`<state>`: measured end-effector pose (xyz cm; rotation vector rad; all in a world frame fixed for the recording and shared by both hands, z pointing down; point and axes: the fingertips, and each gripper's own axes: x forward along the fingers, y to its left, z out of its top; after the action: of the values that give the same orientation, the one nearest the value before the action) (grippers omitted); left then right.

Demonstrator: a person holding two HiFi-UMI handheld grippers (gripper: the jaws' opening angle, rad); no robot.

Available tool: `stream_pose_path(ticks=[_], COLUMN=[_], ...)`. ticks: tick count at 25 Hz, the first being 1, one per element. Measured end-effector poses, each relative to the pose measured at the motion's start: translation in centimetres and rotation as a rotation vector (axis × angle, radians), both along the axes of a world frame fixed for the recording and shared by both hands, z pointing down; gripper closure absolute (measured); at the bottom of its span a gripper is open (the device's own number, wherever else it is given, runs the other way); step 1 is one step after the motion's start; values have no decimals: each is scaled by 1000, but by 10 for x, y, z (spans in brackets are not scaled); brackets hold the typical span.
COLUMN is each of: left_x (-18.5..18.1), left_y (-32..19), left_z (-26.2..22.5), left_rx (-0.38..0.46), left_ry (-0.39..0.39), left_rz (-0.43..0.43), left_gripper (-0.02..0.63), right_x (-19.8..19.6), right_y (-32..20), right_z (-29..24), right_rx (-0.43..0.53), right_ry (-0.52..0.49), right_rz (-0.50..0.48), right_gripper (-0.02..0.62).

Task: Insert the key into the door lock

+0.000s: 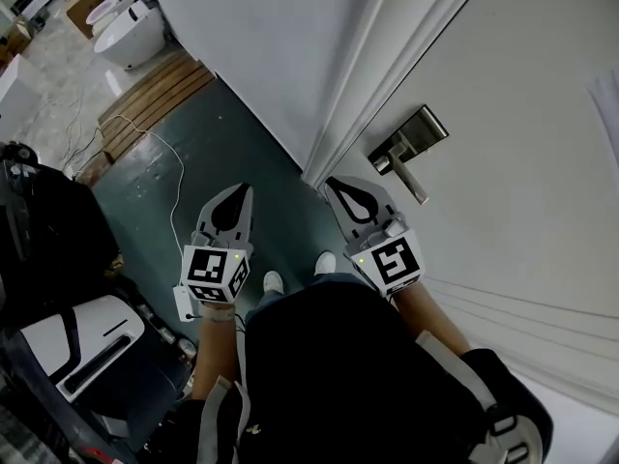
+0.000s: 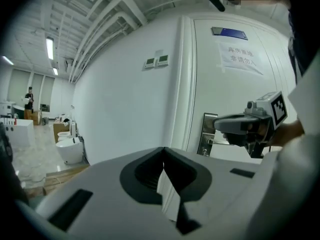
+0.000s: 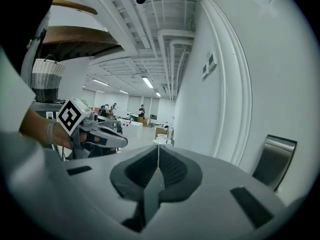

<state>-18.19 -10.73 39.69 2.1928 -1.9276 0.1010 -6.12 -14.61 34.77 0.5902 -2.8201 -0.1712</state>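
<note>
Wht tub [image 1: 126, 35], wood planks [image 1: 160, 93]

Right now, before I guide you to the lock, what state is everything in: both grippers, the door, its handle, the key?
Left gripper: shut, nothing held.
Right gripper: shut, nothing seen held.
Door: closed in its frame.
Lever handle: at rest, neither gripper touching it.
Key: not visible in any view.
</note>
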Motion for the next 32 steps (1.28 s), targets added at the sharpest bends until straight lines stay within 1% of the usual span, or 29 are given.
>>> stream_pose_path(ticks=[2, 5, 11, 13, 17, 21, 26, 30, 32], left_x=[-4, -8, -8, -8, -8, -9, -13, -12, -10], left_y=[8, 19, 35, 37, 39, 42, 38, 36, 34], left_z=[-7, -17, -35, -40, -49, -58, -64, -68, -69], left_rx=[11, 24, 37, 42, 75, 100, 130, 148, 155], left_ry=[-28, -45, -139, -158, -126, -104, -60, -101, -106], left_rz=[-16, -34, -29, -27, -37, -44, -58, -57, -47], left_gripper=[597, 597, 597, 597, 597, 597, 597, 598, 598], right_x=[-5, -10, -17, -19, -20, -23, -25, -24, -24], right_y=[5, 9, 17, 19, 19, 21, 19, 15, 13], right_z=[-7, -13, -22, -23, -24, -22, -18, -17, -16], right_rx=[13, 20, 56, 64, 63, 39, 41, 28, 25], right_ry=[-12, -25, -25, -18, -17, -21, 0, -9, -7], right_rz=[-31, -64, -116, -123, -128, -130, -132, -115, -110], right_gripper=[578, 578, 578, 578, 578, 578, 580, 580, 580])
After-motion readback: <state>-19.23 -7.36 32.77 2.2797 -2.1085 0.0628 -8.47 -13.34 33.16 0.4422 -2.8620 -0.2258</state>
